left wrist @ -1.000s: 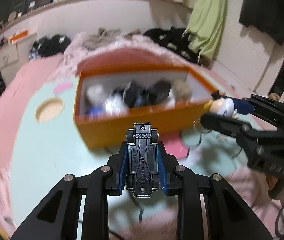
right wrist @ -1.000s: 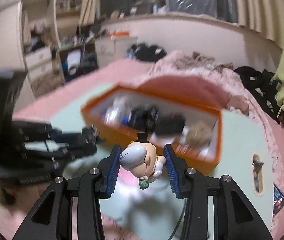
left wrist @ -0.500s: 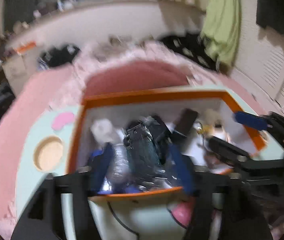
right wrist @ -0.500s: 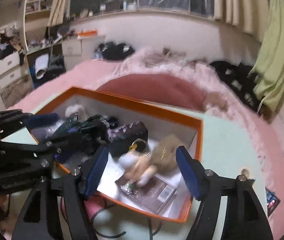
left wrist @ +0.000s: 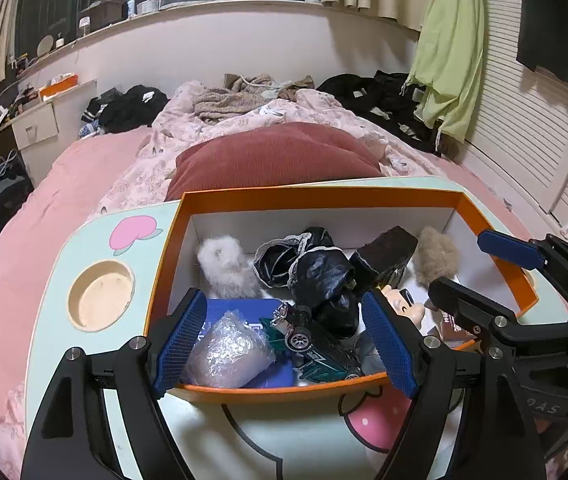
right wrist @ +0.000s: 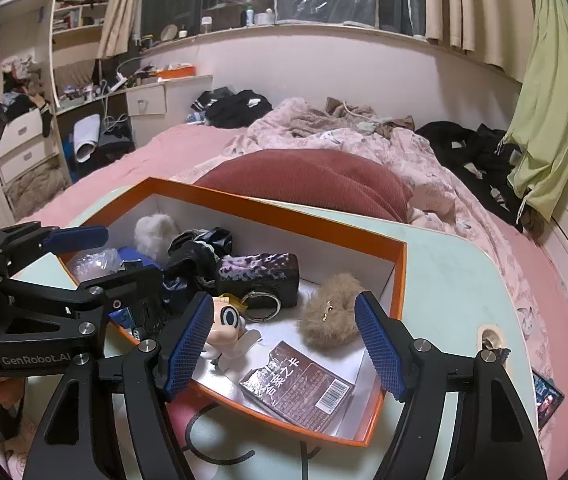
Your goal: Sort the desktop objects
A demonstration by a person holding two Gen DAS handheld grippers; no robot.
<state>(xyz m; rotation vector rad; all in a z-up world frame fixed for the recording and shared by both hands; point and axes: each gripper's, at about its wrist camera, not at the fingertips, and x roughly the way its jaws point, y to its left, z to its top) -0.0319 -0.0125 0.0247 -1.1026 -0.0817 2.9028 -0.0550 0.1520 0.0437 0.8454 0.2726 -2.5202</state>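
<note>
Both drops look done — the left gripper (left wrist: 284,340) jaws have just spread wide, empty, over the dark green toy car (left wrist: 316,348) in the orange cardboard box (left wrist: 324,194); the right gripper (right wrist: 284,344) likewise above the big-eyed figurine (right wrist: 226,320). Next — pull back for more bench clutter.

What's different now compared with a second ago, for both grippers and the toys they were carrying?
Both grippers came forward over the orange box, and their jaws have just been opening. The left gripper let go of the toy car; the right gripper let go of the big-eyed figure. Both toys now lie in the box. Its other contents look unchanged.
</note>
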